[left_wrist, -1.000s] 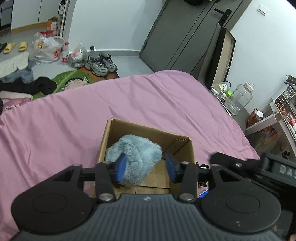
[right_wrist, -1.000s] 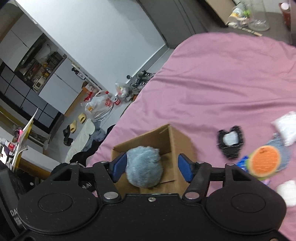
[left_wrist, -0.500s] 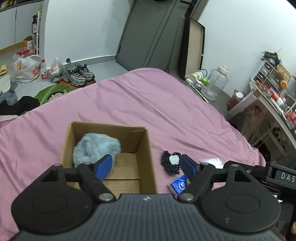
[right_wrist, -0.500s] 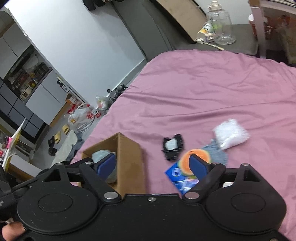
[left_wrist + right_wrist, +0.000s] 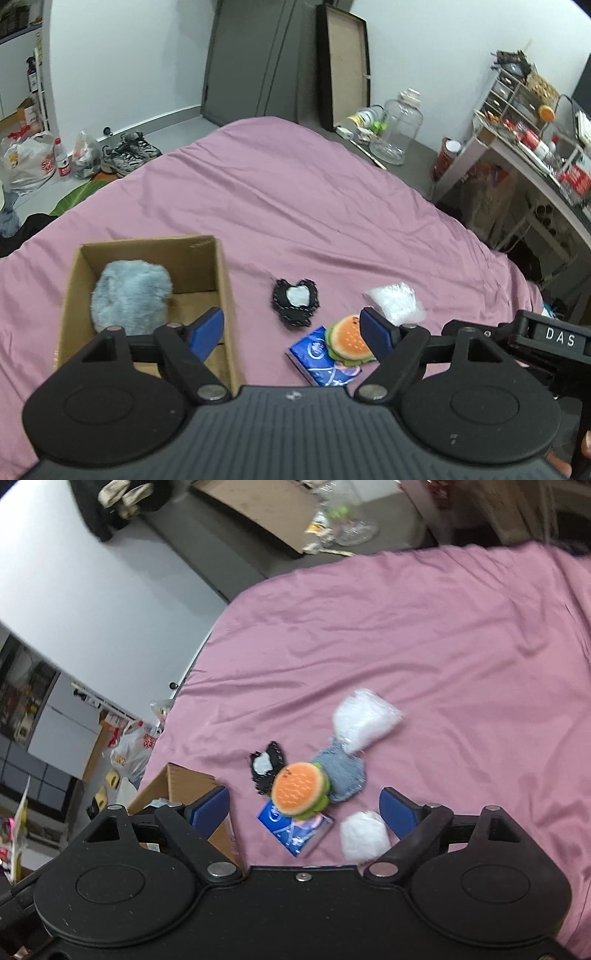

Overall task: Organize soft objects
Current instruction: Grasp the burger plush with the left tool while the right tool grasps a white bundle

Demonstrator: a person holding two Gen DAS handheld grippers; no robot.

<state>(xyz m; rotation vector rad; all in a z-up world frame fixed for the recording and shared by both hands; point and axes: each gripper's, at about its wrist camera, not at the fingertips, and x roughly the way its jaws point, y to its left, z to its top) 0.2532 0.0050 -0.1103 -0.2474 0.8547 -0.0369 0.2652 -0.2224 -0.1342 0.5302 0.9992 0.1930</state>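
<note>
Pink bed sheet now carries the brown cardboard box with the fluffy grey-blue plush released inside, so one item is stored. The left tongs have moved away, wide open and empty. In the right view, the right tongs also gape empty above the orange burger plush, probably next.

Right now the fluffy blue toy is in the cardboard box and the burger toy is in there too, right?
Not quite. The fluffy blue toy is in the cardboard box, but the burger toy is not. The left wrist view shows it outside the box on the pink bed sheet, resting on a blue packet.
</note>
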